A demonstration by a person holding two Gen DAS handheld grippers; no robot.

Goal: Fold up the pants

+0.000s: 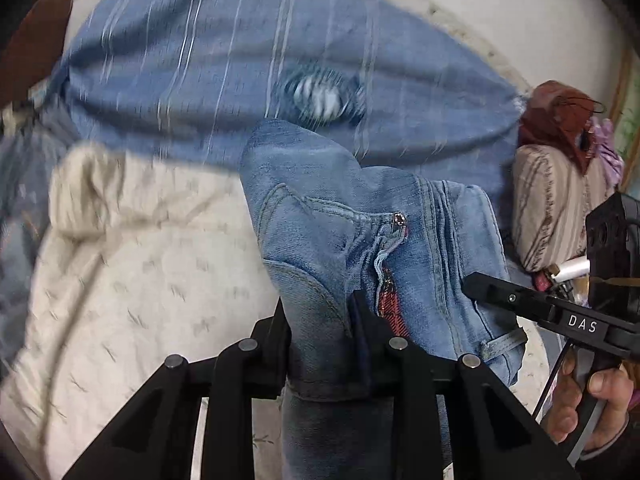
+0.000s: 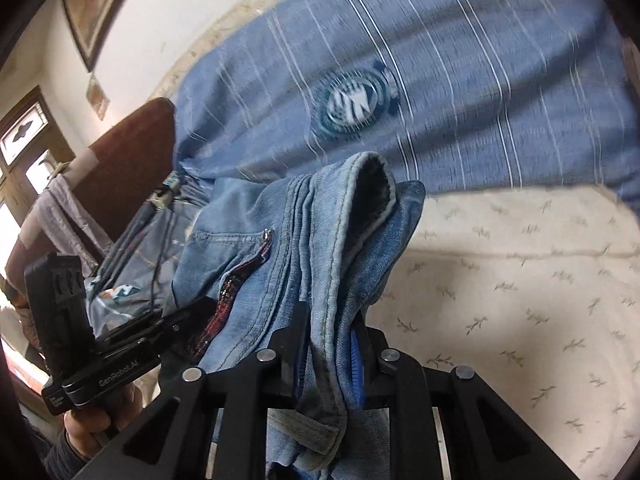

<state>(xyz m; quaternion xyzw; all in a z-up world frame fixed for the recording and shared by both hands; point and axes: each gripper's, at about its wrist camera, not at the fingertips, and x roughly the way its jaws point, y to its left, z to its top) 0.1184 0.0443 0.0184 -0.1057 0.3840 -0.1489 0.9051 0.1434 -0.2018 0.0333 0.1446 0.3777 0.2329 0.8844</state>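
Note:
The pants are light blue jeans (image 1: 352,236) with an open zipper and a red plaid lining, bunched and held up above the bed. My left gripper (image 1: 320,320) is shut on a fold of the jeans near the fly. My right gripper (image 2: 332,336) is shut on the jeans' waistband (image 2: 332,264), with the denim hanging down between its fingers. The right gripper also shows in the left wrist view (image 1: 472,286), touching the jeans from the right. The left gripper shows in the right wrist view (image 2: 180,316) at the left of the jeans.
A cream quilted bedspread (image 2: 520,280) covers the bed below. A blue striped blanket with a round emblem (image 1: 248,64) lies behind the jeans. A pile of clothes and a striped cushion (image 1: 556,192) sits at the right. A brown headboard (image 2: 132,152) and a window stand at the left.

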